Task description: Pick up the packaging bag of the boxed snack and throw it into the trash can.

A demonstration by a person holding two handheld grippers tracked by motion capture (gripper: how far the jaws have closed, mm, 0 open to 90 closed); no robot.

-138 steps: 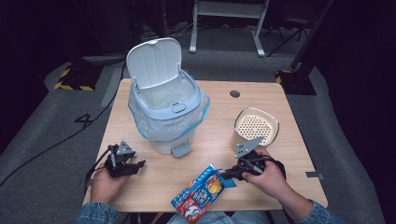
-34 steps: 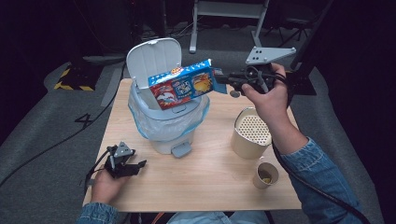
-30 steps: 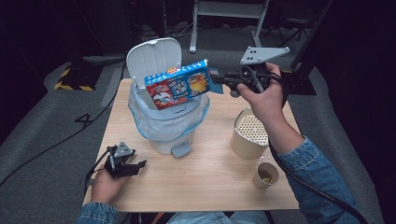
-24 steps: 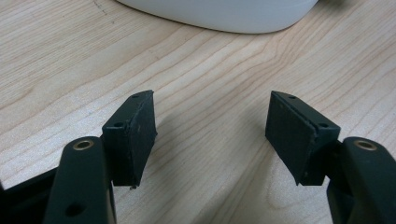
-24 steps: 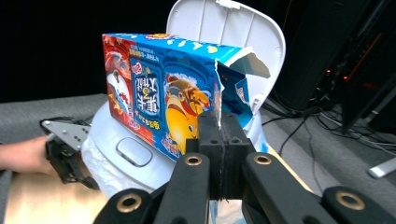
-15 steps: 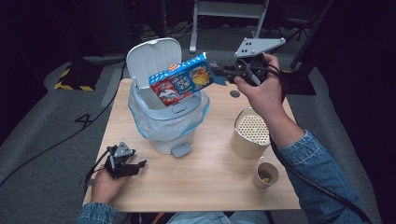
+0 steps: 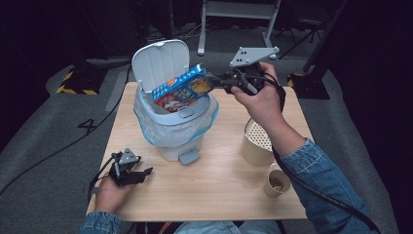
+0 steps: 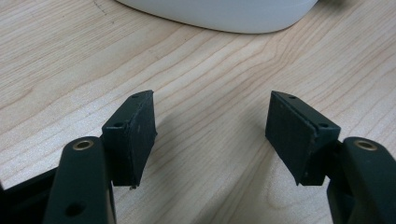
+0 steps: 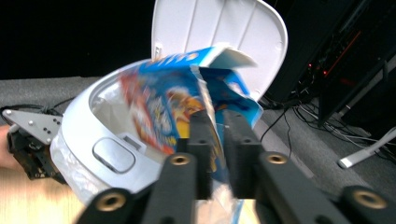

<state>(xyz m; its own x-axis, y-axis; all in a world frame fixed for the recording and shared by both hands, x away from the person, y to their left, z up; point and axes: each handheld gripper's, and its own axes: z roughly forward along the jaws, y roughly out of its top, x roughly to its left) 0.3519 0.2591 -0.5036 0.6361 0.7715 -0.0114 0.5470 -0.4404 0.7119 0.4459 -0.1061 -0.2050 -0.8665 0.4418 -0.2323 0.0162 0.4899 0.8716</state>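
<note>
A blue snack box (image 7: 182, 90) tilts into the mouth of a white pedal bin (image 7: 173, 131) whose lid (image 7: 160, 63) stands up. My right gripper (image 7: 214, 80) is at the box's upper right end, above the bin's rim. In the right gripper view the box (image 9: 159, 102) is blurred and its torn edge runs between the jaws of my right gripper (image 9: 217, 116). The jaws have just been opening and stand slightly apart. My left gripper (image 7: 143, 173) rests open on the table's front left, with bare wood between its pads (image 8: 212, 121).
A beige canister with a perforated lid (image 7: 257, 141) and a small paper cup (image 7: 276, 183) stand on the wooden table (image 7: 219, 195) under my right forearm. The bin's pedal (image 7: 189, 157) sticks out towards me. Cables lie on the dark floor around the table.
My right hand lifted the box from the table's front edge to above the bin. In the last half second the box tipped lower into the opening. The left gripper stayed put.
</note>
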